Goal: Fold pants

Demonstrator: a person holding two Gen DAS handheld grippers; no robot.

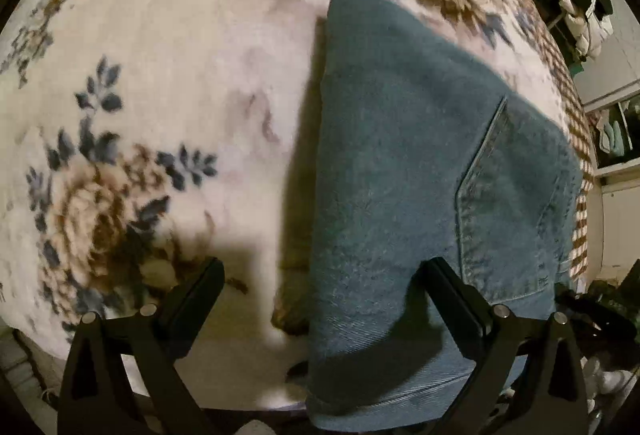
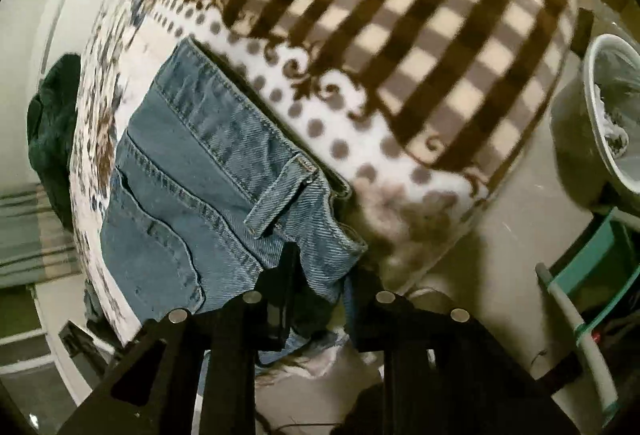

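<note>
The left gripper (image 1: 320, 275) spreads wide above the cream floral fleece blanket (image 1: 160, 83). Folded blue denim pants (image 1: 400, 155) lie on it. The right gripper (image 2: 328, 267) is partly open around the waistband corner (image 2: 340, 247).

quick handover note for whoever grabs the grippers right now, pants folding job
Left gripper: jaws wide open, holding nothing, one finger over the jeans, the other over the floral blanket.
Right gripper: jaws open at the waistband corner, by the belt loop; no firm grip visible.
Jeans lie on the blanket, back pocket up, apparently already folded leg over leg.
Left: fold lengthwise into a compact stack and smooth.
</note>
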